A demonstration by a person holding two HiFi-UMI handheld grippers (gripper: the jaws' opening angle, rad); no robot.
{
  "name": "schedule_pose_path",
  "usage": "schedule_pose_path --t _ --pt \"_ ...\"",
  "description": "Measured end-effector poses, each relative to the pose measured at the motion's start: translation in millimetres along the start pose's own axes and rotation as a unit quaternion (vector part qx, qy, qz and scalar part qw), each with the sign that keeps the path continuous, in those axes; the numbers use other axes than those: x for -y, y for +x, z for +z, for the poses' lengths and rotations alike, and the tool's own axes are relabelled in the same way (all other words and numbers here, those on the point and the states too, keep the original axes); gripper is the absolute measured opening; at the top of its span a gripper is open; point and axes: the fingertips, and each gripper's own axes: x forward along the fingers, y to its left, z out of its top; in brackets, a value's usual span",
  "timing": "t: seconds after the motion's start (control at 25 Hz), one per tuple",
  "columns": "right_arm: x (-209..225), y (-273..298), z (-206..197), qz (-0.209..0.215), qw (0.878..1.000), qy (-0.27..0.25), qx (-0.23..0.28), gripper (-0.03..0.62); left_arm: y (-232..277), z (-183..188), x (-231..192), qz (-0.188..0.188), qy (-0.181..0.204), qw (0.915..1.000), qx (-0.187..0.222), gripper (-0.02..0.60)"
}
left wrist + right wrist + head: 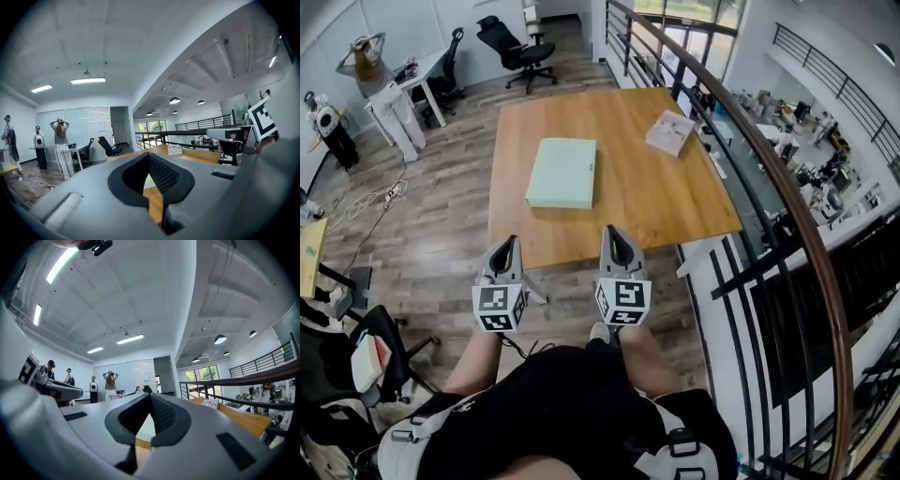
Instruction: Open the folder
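A pale green folder (562, 172) lies flat and closed on the wooden table (675, 206), left of the table's middle. My left gripper (505, 247) and right gripper (613, 236) hang side by side in front of the table's near edge, both pointing toward the folder and short of it. Both are shut with nothing between the jaws. In the left gripper view the closed tips (149, 155) frame a sliver of the folder (148, 183) and tabletop. In the right gripper view the tips (150, 395) meet too, with the folder (147, 426) showing pale behind them.
A white booklet (670, 132) lies at the table's far right. A black railing (769, 169) runs along the right side with a drop beyond. Office chairs (517, 49), a white desk (422, 75) and people (60, 136) stand at the far left. Wooden floor surrounds the table.
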Motion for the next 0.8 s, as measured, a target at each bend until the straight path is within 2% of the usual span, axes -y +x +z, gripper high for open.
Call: schedule_pose_path --t 0.4,0.68,0.8 --pt "50 94 -5 0.024 1.0 0.003 -0.019 0.006 110 13 -9 0.013 -0.01 0.9996 -0.022 0.003" --pt "72 122 -15 0.018 0.999 0.016 -0.027 0.006 141 8 -12 0.012 -0.002 0.9993 -0.036 0.003" --pt "75 129 -20 0.014 0.999 0.02 -0.034 0.006 151 1 -17 0.005 -0.017 0.9988 -0.045 0.003"
